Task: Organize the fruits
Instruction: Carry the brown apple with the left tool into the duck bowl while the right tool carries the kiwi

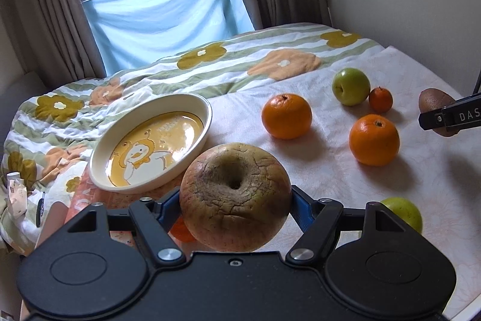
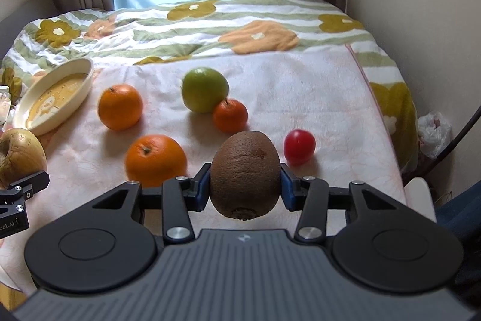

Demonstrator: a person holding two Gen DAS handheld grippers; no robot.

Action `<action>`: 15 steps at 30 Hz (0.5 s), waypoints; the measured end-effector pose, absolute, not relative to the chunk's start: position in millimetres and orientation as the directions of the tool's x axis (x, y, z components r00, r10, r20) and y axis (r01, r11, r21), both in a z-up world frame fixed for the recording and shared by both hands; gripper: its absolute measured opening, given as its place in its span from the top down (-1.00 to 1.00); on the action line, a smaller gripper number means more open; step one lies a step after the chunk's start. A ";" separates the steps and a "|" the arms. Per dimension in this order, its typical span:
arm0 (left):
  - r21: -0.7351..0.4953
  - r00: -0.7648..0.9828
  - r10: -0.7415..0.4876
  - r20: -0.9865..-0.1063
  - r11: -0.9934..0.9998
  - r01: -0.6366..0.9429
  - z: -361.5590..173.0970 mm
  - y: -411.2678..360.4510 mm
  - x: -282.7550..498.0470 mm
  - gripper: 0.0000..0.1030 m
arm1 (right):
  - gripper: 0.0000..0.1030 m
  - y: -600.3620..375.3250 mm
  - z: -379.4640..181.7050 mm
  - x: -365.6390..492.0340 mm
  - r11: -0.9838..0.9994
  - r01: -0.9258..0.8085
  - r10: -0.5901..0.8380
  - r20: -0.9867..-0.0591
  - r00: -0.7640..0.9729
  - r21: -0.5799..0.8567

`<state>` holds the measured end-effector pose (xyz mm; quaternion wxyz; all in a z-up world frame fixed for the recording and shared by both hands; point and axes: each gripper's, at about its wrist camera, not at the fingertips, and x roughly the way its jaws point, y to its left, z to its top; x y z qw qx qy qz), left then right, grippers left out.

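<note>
My left gripper (image 1: 236,200) is shut on a large wrinkled brown apple (image 1: 236,196), held above the bed just right of the cream duck plate (image 1: 150,145). My right gripper (image 2: 245,188) is shut on a brown kiwi (image 2: 245,173), held above the white towel (image 2: 300,86). On the towel lie two oranges (image 2: 120,106) (image 2: 155,160), a green apple (image 2: 205,89), a small tangerine (image 2: 230,115) and a red plum (image 2: 299,146). In the left wrist view a second green fruit (image 1: 404,211) lies near the gripper. The plate holds no fruit.
A flowered quilt (image 2: 210,20) covers the bed behind the towel. Curtains and a blue cloth (image 1: 168,11) hang at the window. A wall runs along the right side. A white plastic bag (image 2: 434,134) sits on the floor at right. Crumpled packaging (image 1: 16,194) lies left of the plate.
</note>
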<state>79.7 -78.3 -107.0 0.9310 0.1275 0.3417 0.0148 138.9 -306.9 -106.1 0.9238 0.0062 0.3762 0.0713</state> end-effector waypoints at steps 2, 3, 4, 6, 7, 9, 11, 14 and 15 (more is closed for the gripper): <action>0.244 0.774 0.120 -0.622 0.969 0.046 -97.4 -77.0 75.2 -0.50 | -0.18 -304.3 -95.8 136.1 0.988 -0.137 0.144 -0.688 0.711 0.065; 0.243 0.778 0.124 -0.616 0.969 0.038 -93.1 -75.9 73.2 -0.50 | -0.18 -303.1 -90.9 134.8 0.988 -0.140 0.146 -0.684 0.714 0.065; 0.241 0.782 0.130 -0.610 0.970 0.027 -87.5 -74.3 71.1 -0.50 | -0.18 -301.0 -84.6 133.0 0.987 -0.146 0.150 -0.680 0.718 0.063; 0.239 0.789 0.139 -0.599 0.971 0.010 -78.5 -69.9 66.9 -0.50 | -0.18 -297.6 -73.8 130.6 0.986 -0.156 0.157 -0.672 0.724 0.063; 0.238 0.794 0.145 -0.590 0.971 -0.001 -72.9 -66.0 64.1 -0.50 | -0.18 -295.1 -67.8 129.1 0.985 -0.163 0.164 -0.666 0.727 0.065; 0.236 0.802 0.154 -0.577 0.972 -0.018 -63.2 -59.5 59.4 -0.50 | -0.18 -289.4 -57.9 126.9 0.982 -0.178 0.175 -0.659 0.732 0.063; 0.228 0.807 0.158 -0.569 0.973 -0.029 -53.6 -50.8 56.6 -0.50 | -0.18 -281.7 -47.7 125.6 0.979 -0.195 0.184 -0.653 0.735 0.056; 0.220 0.806 0.159 -0.570 0.975 -0.037 -44.1 -36.1 56.7 -0.50 | -0.18 -267.6 -35.6 124.8 0.975 -0.216 0.196 -0.646 0.737 0.050; 0.221 0.807 0.162 -0.569 0.974 -0.040 -41.9 -30.9 57.3 -0.50 | -0.18 -261.6 -31.9 124.5 0.974 -0.222 0.199 -0.646 0.737 0.047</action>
